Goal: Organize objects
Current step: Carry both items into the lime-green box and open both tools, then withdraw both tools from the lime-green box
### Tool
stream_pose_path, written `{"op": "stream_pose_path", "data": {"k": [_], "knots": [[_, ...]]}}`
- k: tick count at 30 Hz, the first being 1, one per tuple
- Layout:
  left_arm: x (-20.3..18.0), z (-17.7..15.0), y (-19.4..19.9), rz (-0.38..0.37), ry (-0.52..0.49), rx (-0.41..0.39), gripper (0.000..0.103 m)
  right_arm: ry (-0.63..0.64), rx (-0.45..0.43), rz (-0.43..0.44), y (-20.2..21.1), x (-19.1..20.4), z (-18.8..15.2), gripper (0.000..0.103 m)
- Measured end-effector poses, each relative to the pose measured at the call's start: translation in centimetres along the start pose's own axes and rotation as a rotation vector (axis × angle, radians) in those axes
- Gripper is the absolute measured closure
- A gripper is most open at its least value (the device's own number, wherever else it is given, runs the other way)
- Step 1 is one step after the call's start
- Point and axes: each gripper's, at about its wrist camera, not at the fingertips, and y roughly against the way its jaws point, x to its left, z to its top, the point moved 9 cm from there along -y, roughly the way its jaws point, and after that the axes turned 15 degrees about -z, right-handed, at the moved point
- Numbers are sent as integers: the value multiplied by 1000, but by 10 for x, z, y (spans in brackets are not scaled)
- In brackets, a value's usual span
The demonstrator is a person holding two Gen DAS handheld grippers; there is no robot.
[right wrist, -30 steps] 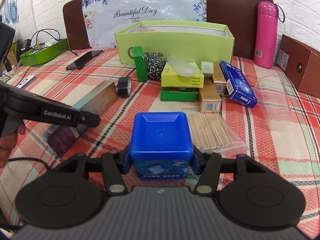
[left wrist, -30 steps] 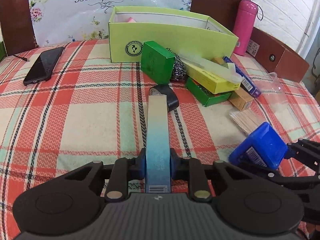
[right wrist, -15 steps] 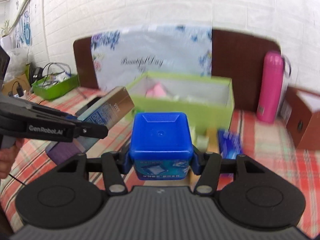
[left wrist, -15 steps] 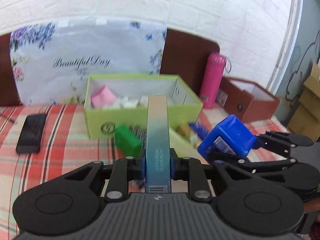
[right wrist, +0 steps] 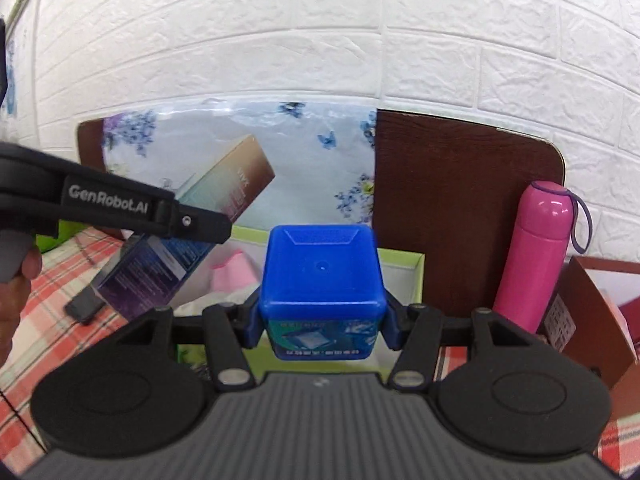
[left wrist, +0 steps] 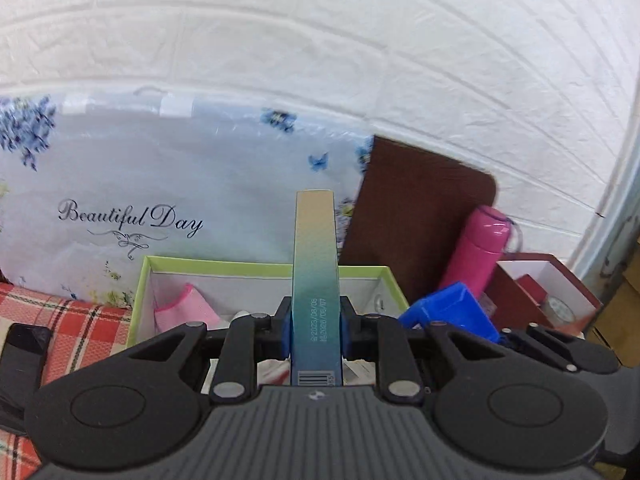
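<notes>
My left gripper [left wrist: 314,330] is shut on a long flat box [left wrist: 315,276] that fades from tan to teal; the box sticks out forward over the open green box [left wrist: 224,269]. In the right wrist view the same long box [right wrist: 188,236] hangs at the left under the left gripper's finger [right wrist: 120,210]. My right gripper [right wrist: 322,322] is shut on a blue square container [right wrist: 322,276], held above the green box [right wrist: 418,276]. The blue container [left wrist: 448,312] also shows at the right of the left wrist view. A pink item [left wrist: 184,312] lies inside the green box.
A pink bottle [right wrist: 536,252] stands at the right by a brown open box [left wrist: 548,292]. A floral "Beautiful Day" bag [left wrist: 160,200] and a brown board [right wrist: 456,208] lean on the white brick wall. A dark phone [left wrist: 22,356] lies on the checked cloth [right wrist: 44,300]. A hand [right wrist: 16,296] holds the left gripper.
Both grippers rose from low over the table and moved forward to the green box, each still holding its item. The loose items on the cloth dropped out of view.
</notes>
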Motion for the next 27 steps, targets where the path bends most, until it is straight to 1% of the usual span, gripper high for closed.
{"op": "stream_pose_path", "data": {"k": [5, 9, 10, 11, 12, 14, 15, 16, 17, 20, 22, 25, 27], "knots": [[24, -6, -38, 38, 33, 56, 81, -4, 27, -16, -44, -2, -6, 49], [31, -14, -56, 25, 50, 56, 80, 7, 43, -18, -70, 2, -16, 48], [35, -17, -59, 36, 43, 44, 78, 26, 54, -4, -77, 5, -20, 38], [39, -20, -62, 57, 36, 56, 58, 43, 70, -1, -82, 7, -24, 20], [44, -23, -63, 90, 33, 73, 39, 51, 67, -15, -82, 7, -27, 17], [52, -25, -57, 131, 23, 48, 38, 57, 31, -17, -76, 4, -28, 13], [54, -26, -53, 136, 26, 46, 39, 50, 19, -19, -71, 2, -28, 11], [57, -26, -49, 131, 39, 46, 39, 40, 5, -26, -65, -1, -26, 5], [57, -26, -44, 124, 49, 40, 38, 30, -12, -34, -59, -4, -24, 2], [48, -26, -28, 114, 42, 35, 38, 6, -39, -31, -38, -11, -17, 1], [36, -27, -14, 128, 25, 45, 38, -18, -55, -34, -21, -15, -12, 0], [16, -37, 6, 147, 7, 77, 38, -46, -66, -21, 11, -21, -12, 0], [3, -46, 21, 144, -2, 87, 37, -58, -72, -10, 33, -23, -17, 0]]}}
